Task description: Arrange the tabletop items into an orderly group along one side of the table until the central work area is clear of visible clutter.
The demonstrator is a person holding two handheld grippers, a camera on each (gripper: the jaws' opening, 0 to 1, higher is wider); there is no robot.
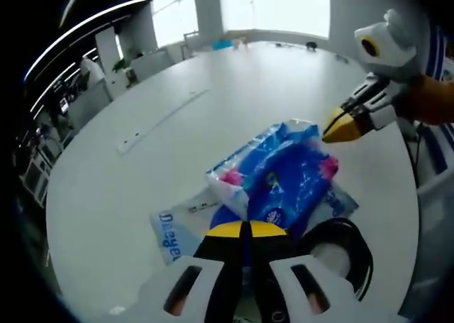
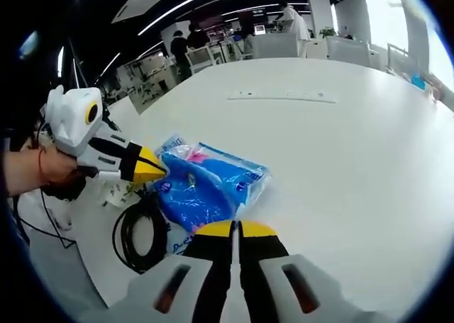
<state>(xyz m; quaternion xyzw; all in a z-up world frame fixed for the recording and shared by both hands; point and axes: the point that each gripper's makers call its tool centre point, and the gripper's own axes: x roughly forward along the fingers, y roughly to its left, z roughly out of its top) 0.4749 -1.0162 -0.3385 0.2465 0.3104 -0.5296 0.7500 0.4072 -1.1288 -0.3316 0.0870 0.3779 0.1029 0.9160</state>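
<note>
Both grippers — left gripper (image 1: 245, 231) and right gripper (image 2: 235, 231) — sat closed, empty, flanking the blue tissue packs (image 1: 280, 174); open wide before pinching the wrapper.

You are working in an open-plan office. The large white table (image 2: 340, 124) sits in front of rows of desks with monitors (image 2: 213, 42), where people (image 2: 186, 45) stand behind it. Long ceiling light strips (image 2: 191, 11) run above the table, and tall bright windows (image 1: 277, 7) line the wall beyond its far edge.
</note>
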